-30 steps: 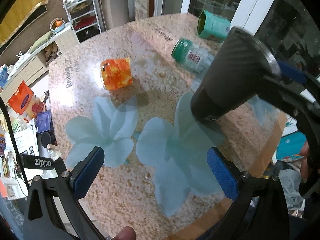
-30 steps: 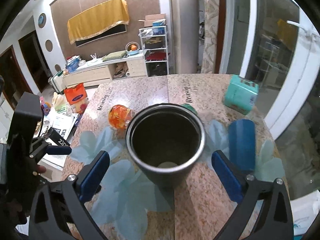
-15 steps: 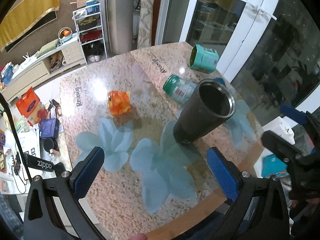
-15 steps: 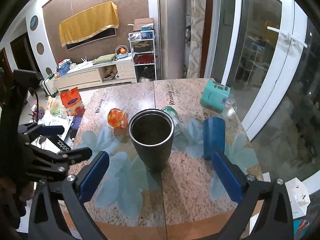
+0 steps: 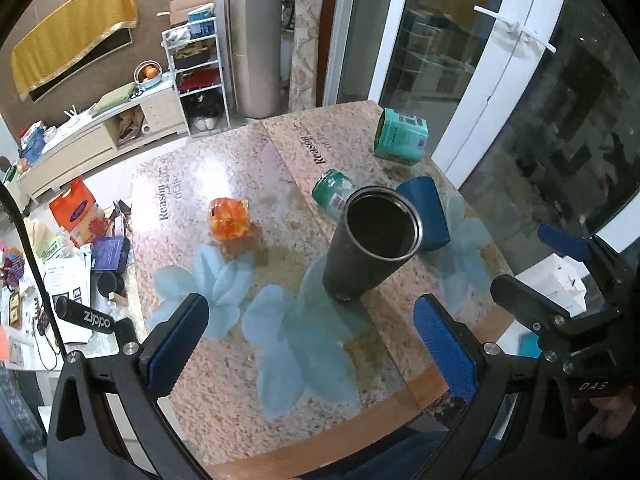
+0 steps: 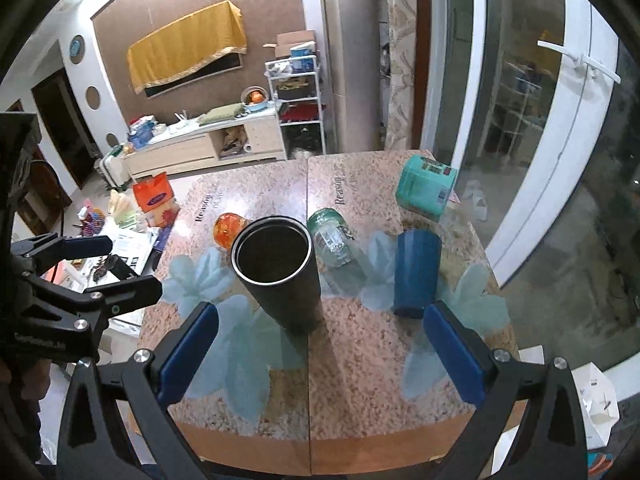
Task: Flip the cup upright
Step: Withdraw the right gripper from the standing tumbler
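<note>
A dark metal cup (image 5: 370, 246) stands upright on the floral table (image 5: 224, 384), mouth up and empty; it also shows in the right wrist view (image 6: 280, 276). My left gripper (image 5: 312, 344) is open and empty, held above the table's near edge, well back from the cup. My right gripper (image 6: 320, 352) is open and empty, also back from the cup. The right gripper shows at the right of the left wrist view (image 5: 532, 268). The left gripper shows at the left of the right wrist view (image 6: 124, 264).
A blue cup (image 6: 416, 272) stands mouth down right of the dark cup. A clear jar with a green lid (image 6: 332, 236) lies on its side behind it. An orange jar (image 5: 230, 218) and a teal box (image 5: 400, 138) sit further back. Clutter lies on the floor to the left.
Both grippers have pulled back and up from the cup, which now stands free on the table. A second ago it filled the space between my right fingers.
</note>
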